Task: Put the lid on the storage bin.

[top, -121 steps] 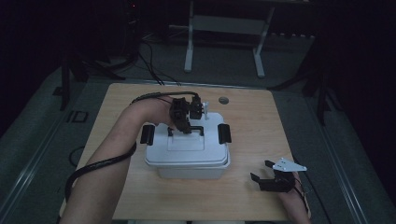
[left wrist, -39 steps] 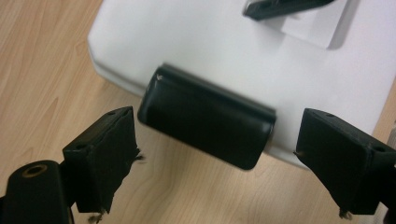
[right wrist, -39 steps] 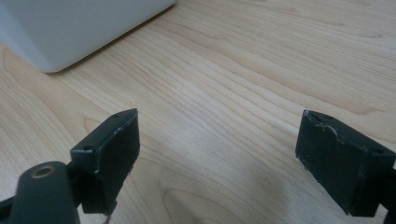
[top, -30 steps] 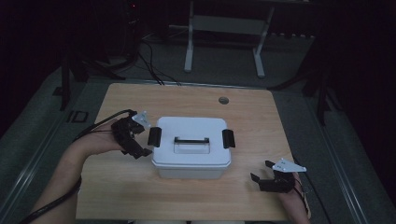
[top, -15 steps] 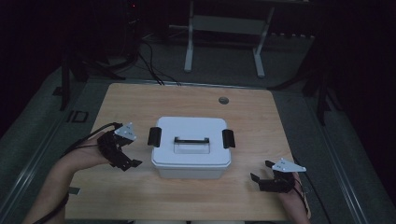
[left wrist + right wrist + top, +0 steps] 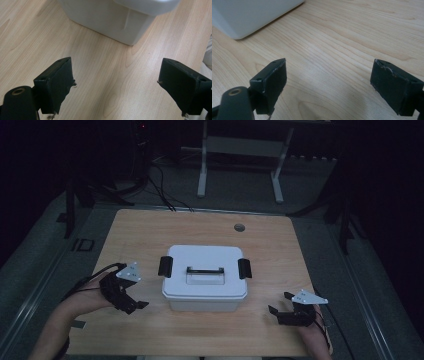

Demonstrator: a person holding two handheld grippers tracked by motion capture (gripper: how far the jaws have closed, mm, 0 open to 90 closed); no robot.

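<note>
Left tool (image 6: pixel 131 301): black jaws wide apart, nothing between, low over light wooden bench (image 6: pixel 150 235). White rectangular plastic lidded box (image 6: pixel 205 277) just ahead and to its right, not touched.

Right tool (image 6: pixel 281 312): jaws also spread, empty. Box ahead-left of it, apart.

Box's 2 black side latches (image 6: pixel 165 266) look closed, handle flat; likely why both tools flank it, idle.

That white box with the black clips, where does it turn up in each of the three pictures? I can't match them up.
High view: the white box sits mid-table, lid on, between the two grippers.
Left gripper view: its lower corner fills the top centre, beyond the open jaws.
Right gripper view: one corner shows at top left.
Shared landmark: the light wooden tabletop under it.
</note>
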